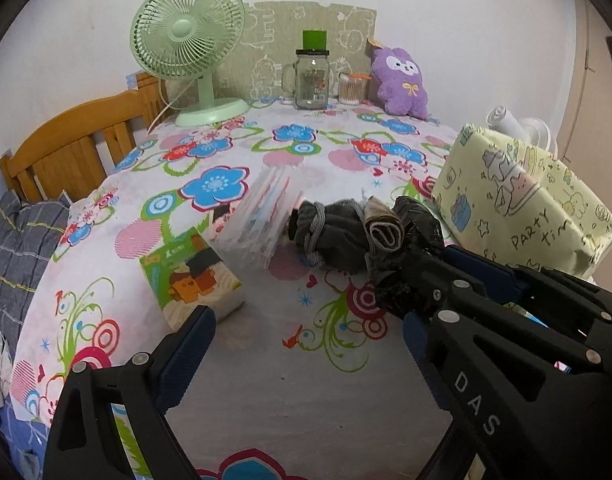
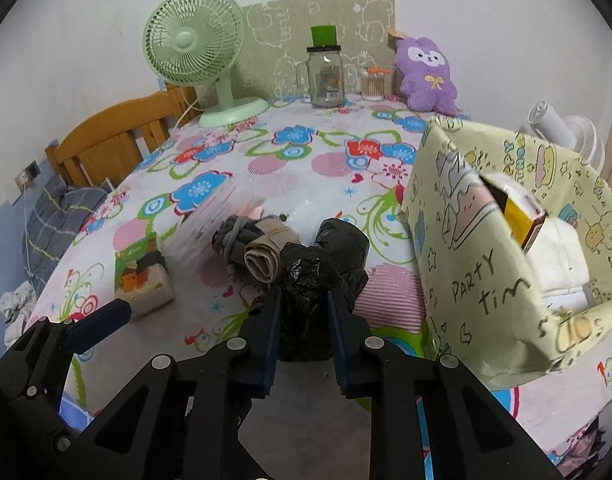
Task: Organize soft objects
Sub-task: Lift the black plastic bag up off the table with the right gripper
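A: What sits at the left of the flowered cloth (image 2: 297, 168)?

B: A tissue pack (image 2: 143, 280), lying flat. The left gripper (image 1: 306, 340) hovers near it, fingers wide apart and holding nothing.

A: And the middle?

B: A clear packet (image 1: 261, 220), blurred, touches a grey roll (image 2: 235, 240) and a beige roll (image 2: 265, 256). Against those lies the black bag (image 2: 322, 264); the right gripper (image 2: 303, 312) has its fingers clamped on it.

A: The right?

B: A box (image 2: 482, 264) wrapped in yellow cartoon paper, open on top, just beside the bag. At the back stand a fan (image 2: 193, 40), a jar (image 2: 326, 76) and a purple plush (image 2: 426, 76).
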Demonstrator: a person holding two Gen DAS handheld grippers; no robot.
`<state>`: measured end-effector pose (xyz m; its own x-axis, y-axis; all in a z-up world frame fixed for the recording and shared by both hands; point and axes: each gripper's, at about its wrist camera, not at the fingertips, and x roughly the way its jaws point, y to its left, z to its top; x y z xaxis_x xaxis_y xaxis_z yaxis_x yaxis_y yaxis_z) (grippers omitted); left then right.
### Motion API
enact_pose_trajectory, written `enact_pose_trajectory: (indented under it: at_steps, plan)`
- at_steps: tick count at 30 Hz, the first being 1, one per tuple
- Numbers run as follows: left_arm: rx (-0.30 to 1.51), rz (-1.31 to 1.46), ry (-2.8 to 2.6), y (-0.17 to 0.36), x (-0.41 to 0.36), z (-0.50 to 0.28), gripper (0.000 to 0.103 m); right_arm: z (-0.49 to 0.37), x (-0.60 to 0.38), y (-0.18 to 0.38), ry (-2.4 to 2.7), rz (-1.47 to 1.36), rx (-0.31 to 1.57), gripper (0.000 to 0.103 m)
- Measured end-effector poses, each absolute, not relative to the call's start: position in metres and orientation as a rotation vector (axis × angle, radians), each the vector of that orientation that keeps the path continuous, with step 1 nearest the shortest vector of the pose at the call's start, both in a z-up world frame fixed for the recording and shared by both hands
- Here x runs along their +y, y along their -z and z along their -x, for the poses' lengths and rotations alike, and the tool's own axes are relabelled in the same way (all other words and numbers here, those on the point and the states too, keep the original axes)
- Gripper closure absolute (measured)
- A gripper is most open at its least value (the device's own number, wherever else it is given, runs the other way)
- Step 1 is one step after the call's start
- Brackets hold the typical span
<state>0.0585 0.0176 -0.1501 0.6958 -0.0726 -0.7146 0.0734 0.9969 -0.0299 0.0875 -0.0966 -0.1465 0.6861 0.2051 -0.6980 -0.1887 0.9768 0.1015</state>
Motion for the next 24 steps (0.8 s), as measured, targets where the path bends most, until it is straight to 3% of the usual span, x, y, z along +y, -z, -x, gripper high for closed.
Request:
enact_pose_trajectory:
  at_steps: [12, 24]
  plan:
    - [0.759, 0.047, 0.019, 0.133, 0.040, -0.066, 0.008, -0.088, -0.084, 0.118, -0.235, -0.015, 0.713, 0.079]
    - [0.815, 0.093, -0.043, 0.151, 0.064, -0.089, 0.008, -0.108, -0.063, 0.129, -0.261, -0.007, 0.739, 0.079]
